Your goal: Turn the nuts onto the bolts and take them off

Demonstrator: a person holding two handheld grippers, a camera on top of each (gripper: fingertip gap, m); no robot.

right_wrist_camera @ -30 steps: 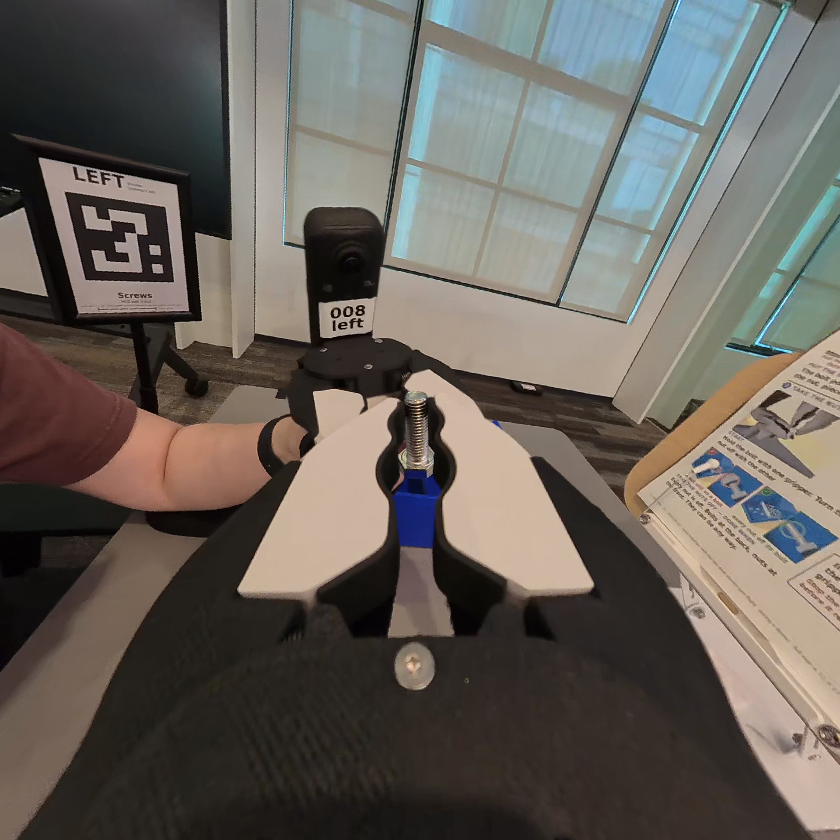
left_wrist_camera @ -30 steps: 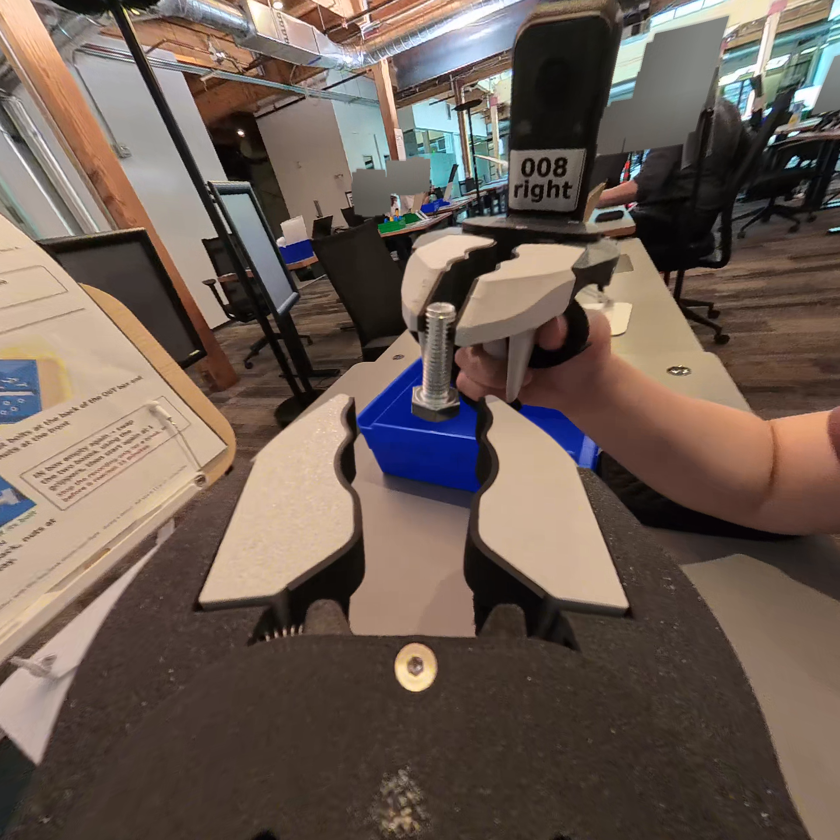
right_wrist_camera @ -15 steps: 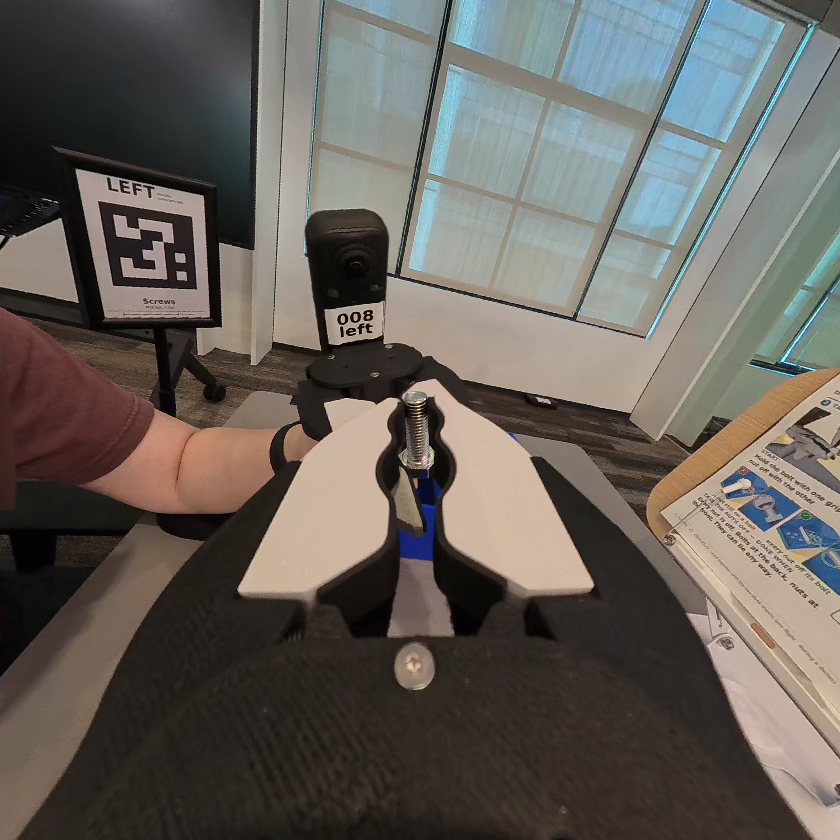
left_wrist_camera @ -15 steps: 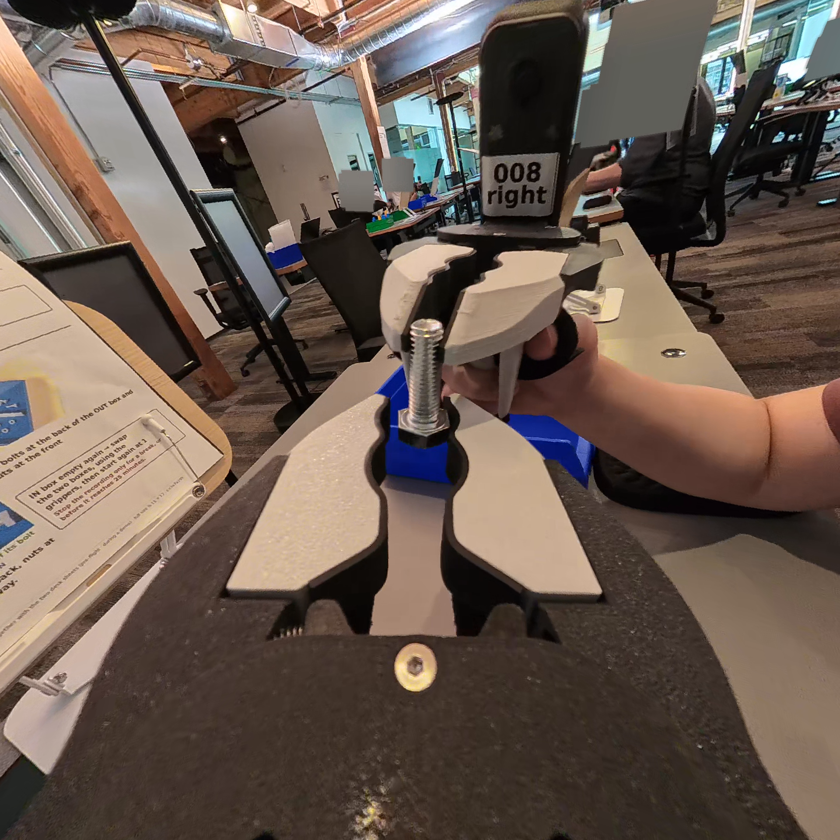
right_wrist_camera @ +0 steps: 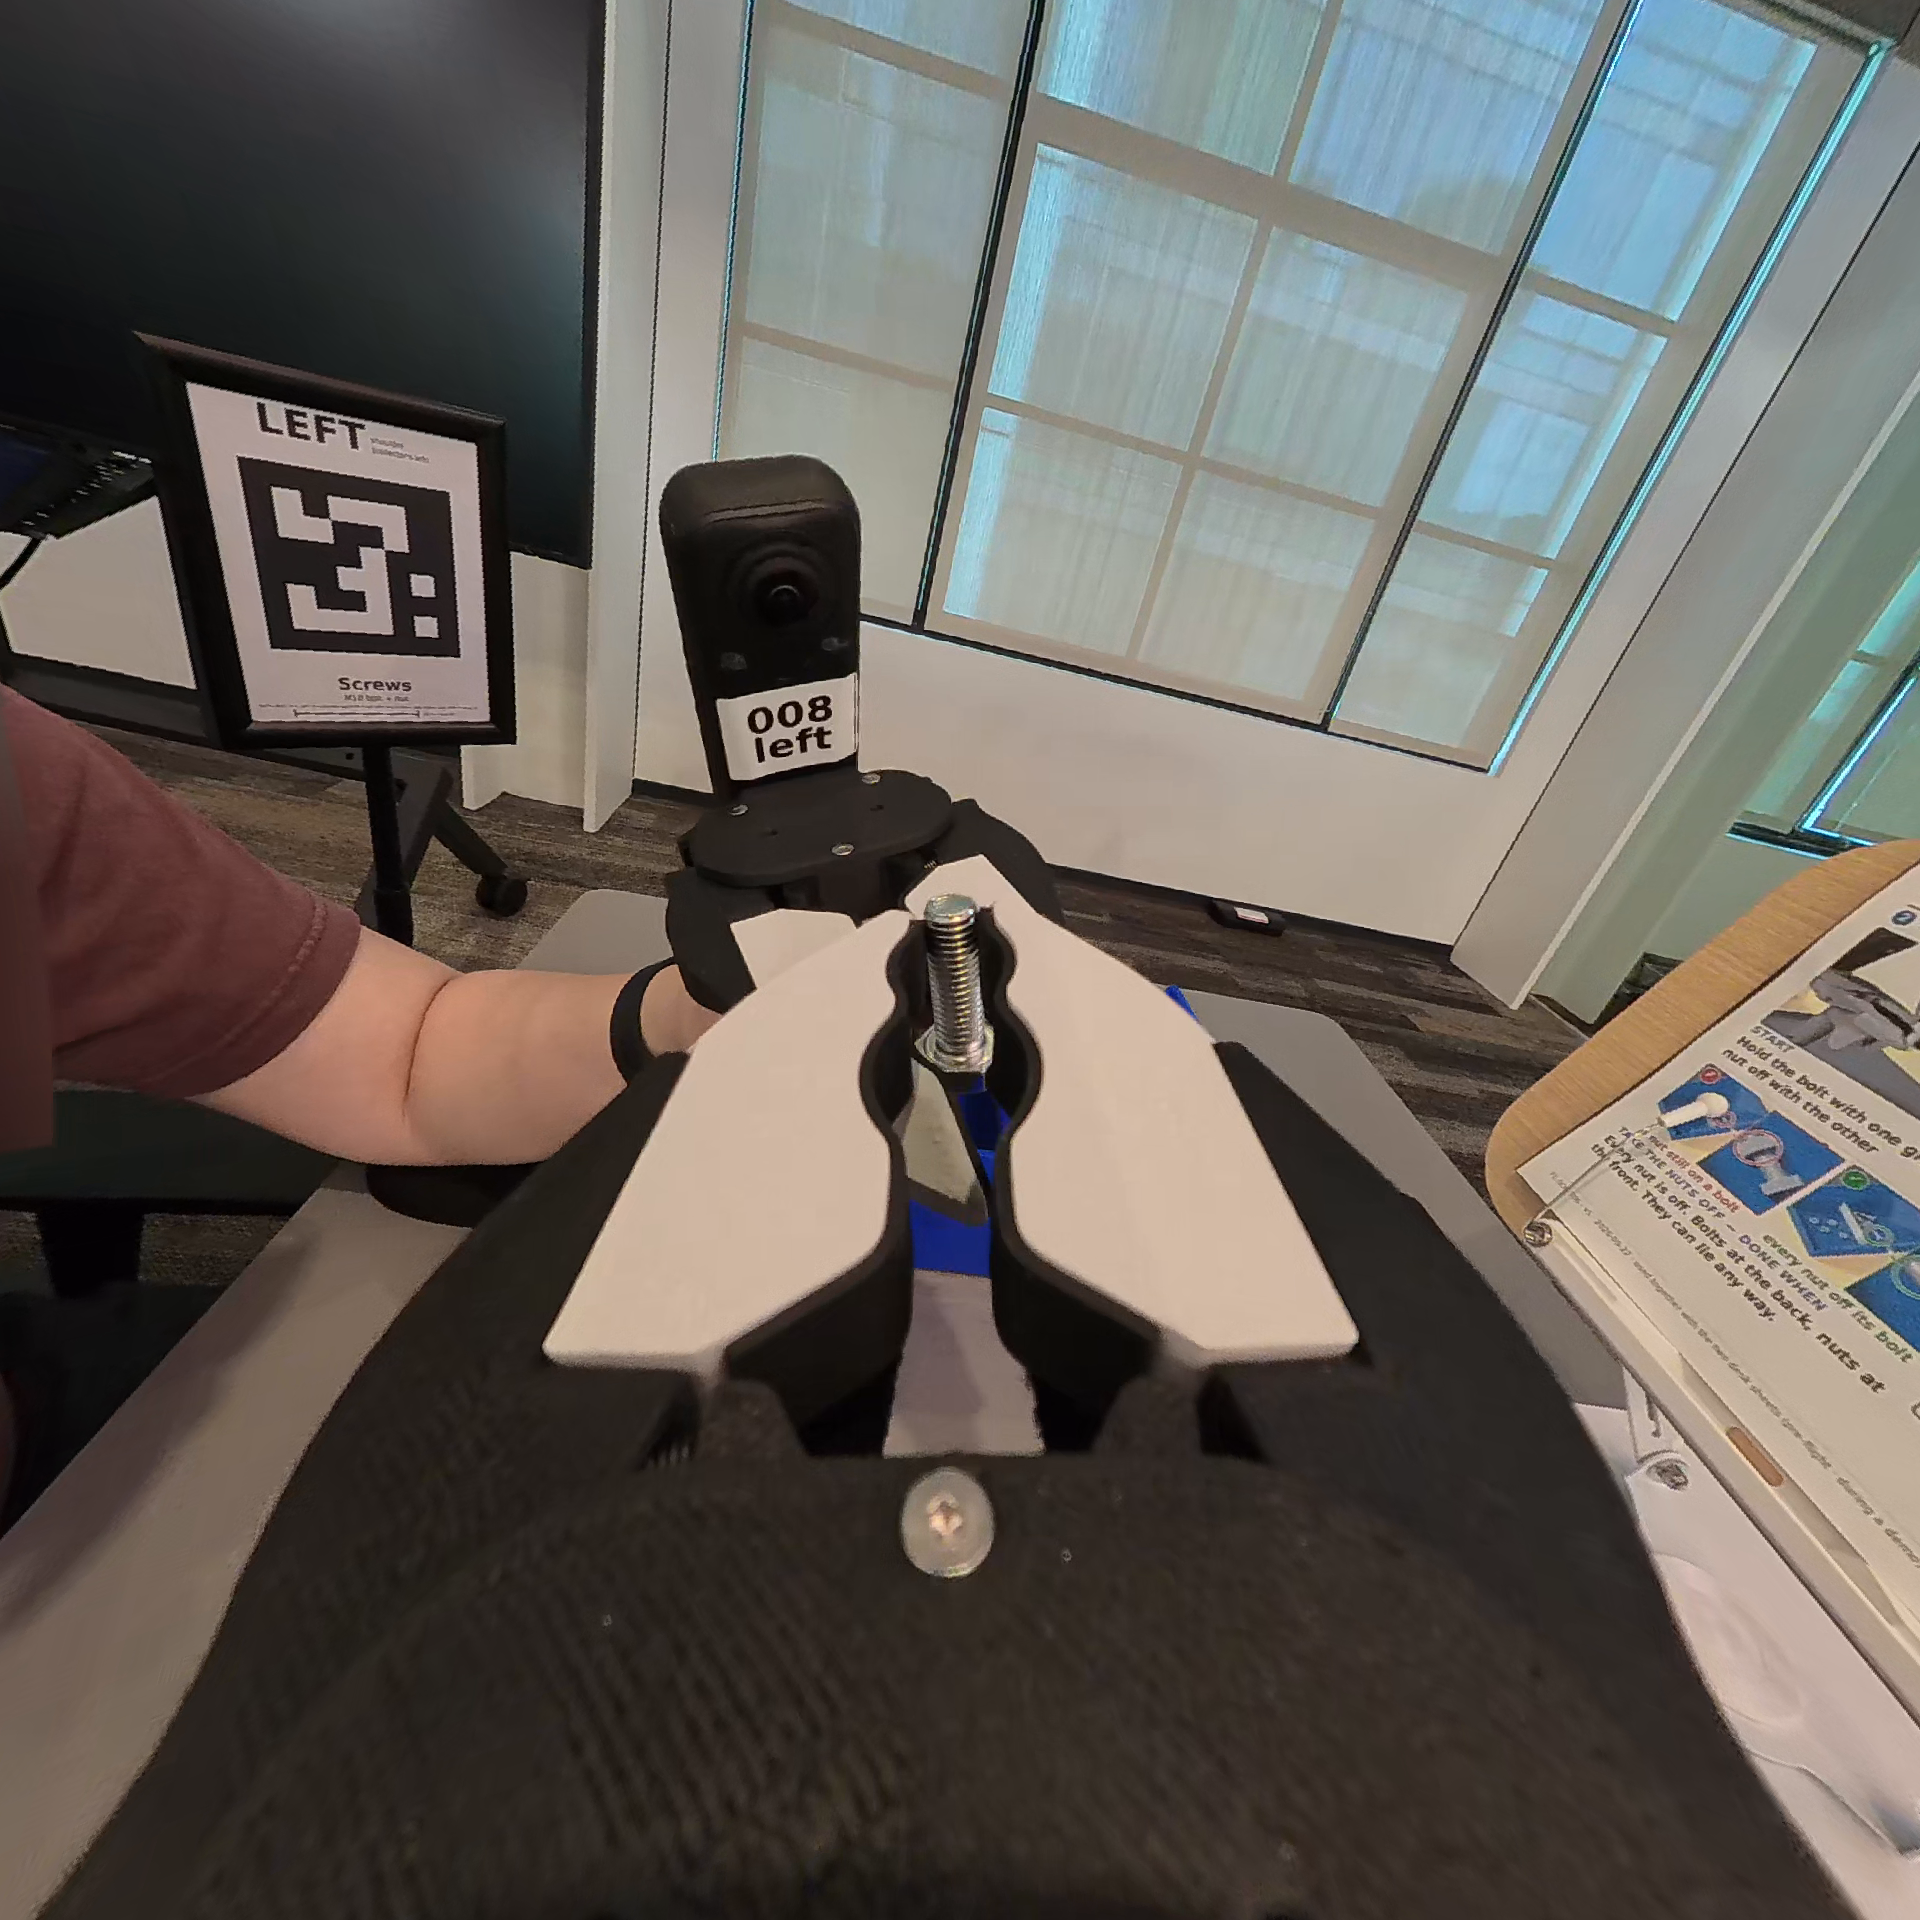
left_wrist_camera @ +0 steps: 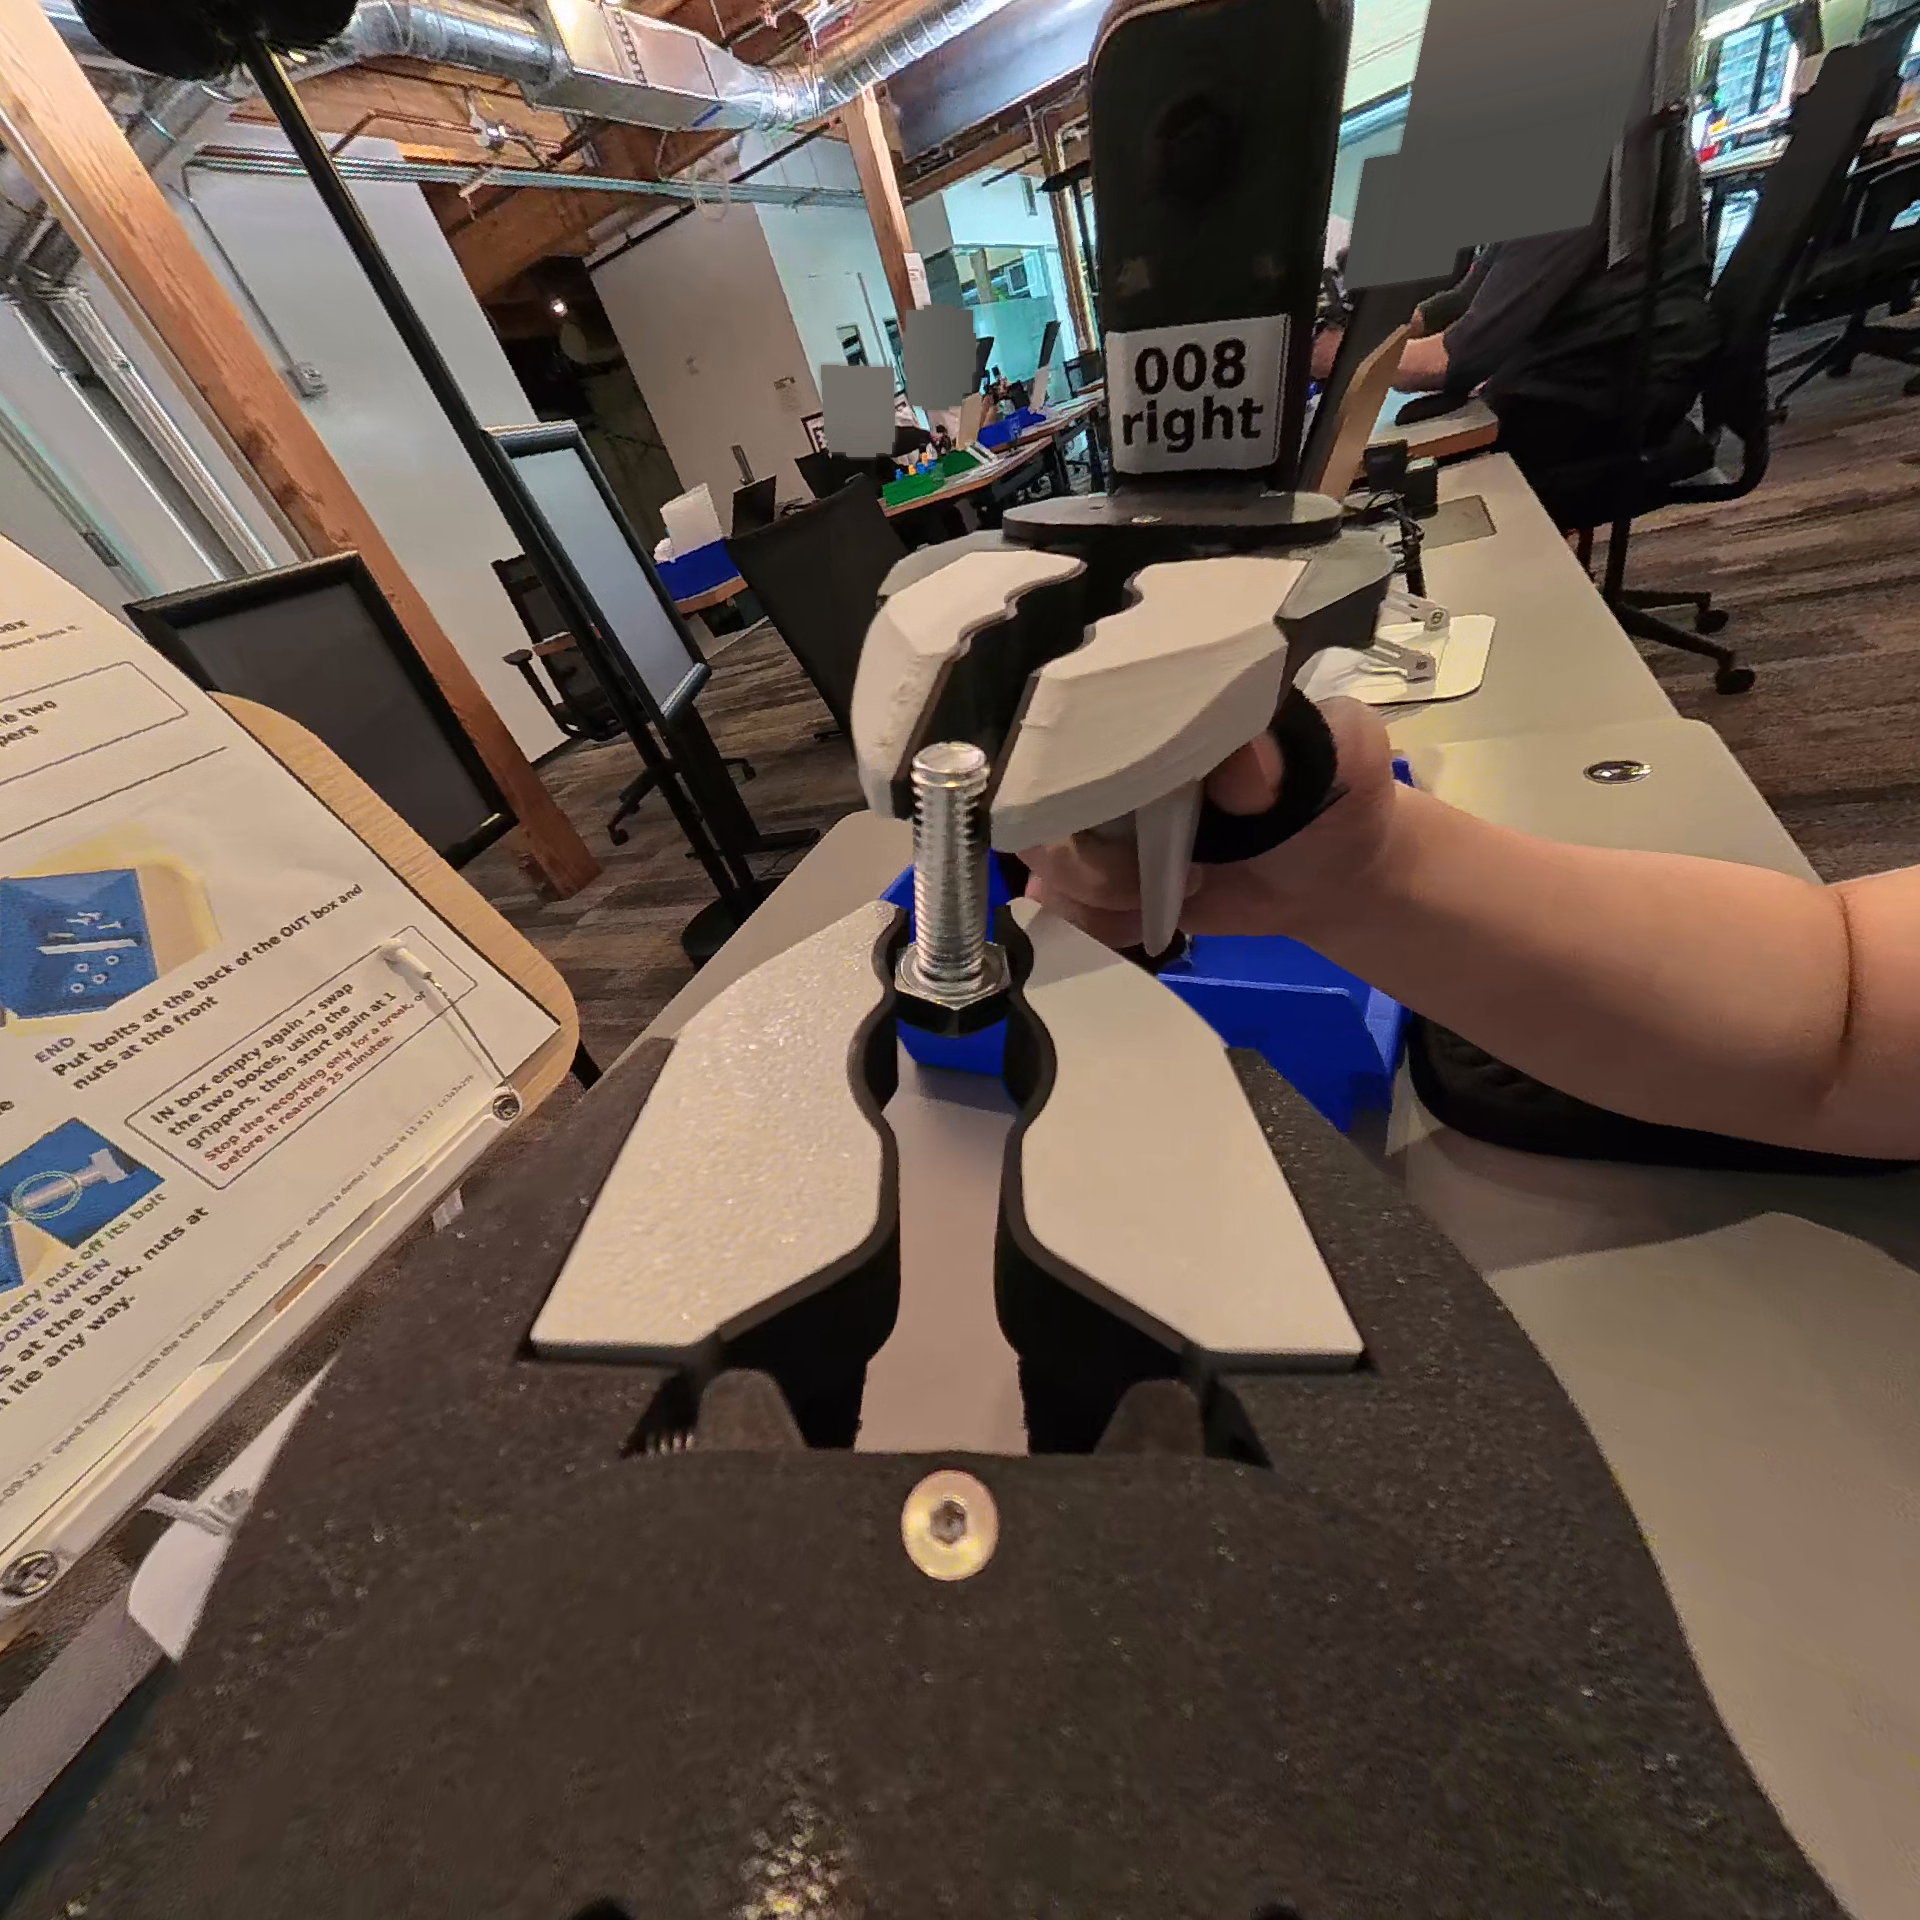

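Two hand-held grippers: left clamps hex nut; right clamps threaded steel bolt.

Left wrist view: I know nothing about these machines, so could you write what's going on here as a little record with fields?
Tools: two hand-held grippers facing each other
Bolt: upright, threaded end up
Hex piece: at the bolt's lower end; nut or head, cannot tell
Left gripper: jaws closed about the hex piece
Right gripper: jaws closed on the threaded shaft, higher up
Blue bin: on the table, behind the bolt
Instruction sheet: propped at the left
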